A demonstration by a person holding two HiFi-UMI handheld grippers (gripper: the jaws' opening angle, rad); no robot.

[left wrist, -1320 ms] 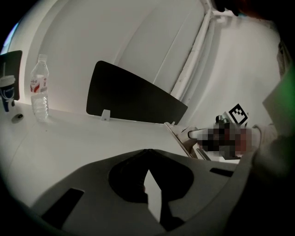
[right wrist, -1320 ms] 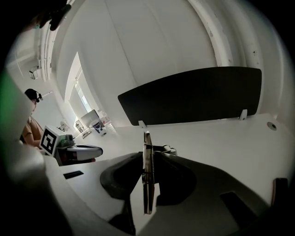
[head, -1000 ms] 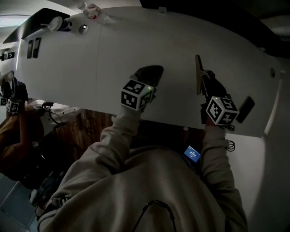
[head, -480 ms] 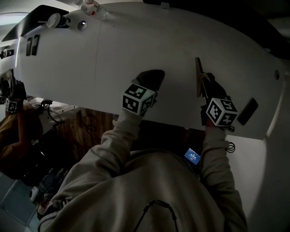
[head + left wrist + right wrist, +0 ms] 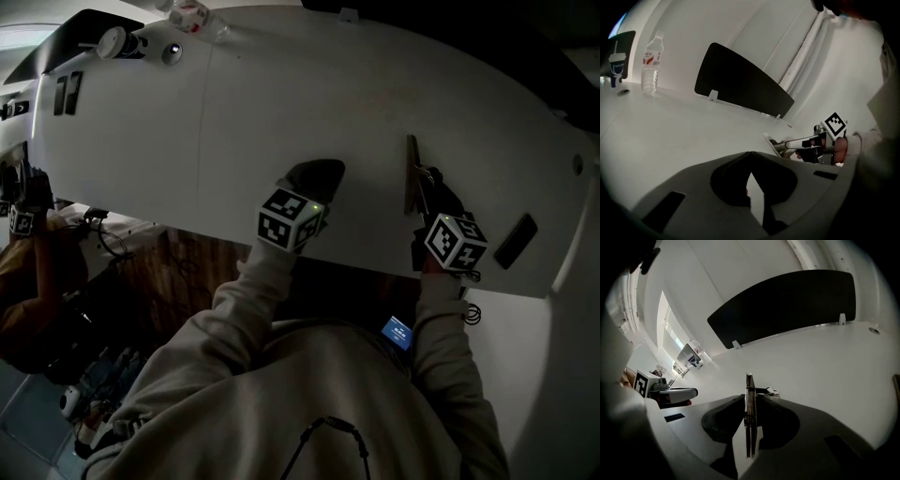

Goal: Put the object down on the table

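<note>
A thin flat object [image 5: 411, 173] stands on edge over the white table [image 5: 281, 103], and my right gripper [image 5: 424, 194] is shut on it. In the right gripper view the flat object [image 5: 749, 413] runs straight out between the right gripper's [image 5: 750, 401] dark jaws. From the left gripper view the flat object [image 5: 776, 143] looks metallic, its far end low by the table top; I cannot tell if it touches. My left gripper [image 5: 314, 175] hovers to the left of it, tips together and holding nothing [image 5: 750, 159].
A dark divider panel [image 5: 740, 84] stands across the table's far side. A water bottle [image 5: 650, 61] and small round items [image 5: 112, 42] sit at the far left. A small dark flat piece [image 5: 516, 241] lies right of my right gripper. Another person [image 5: 28, 244] is at the left.
Both grippers have shifted slightly to the right and lower in the head view. The right gripper has kept its hold on the flat object throughout.
</note>
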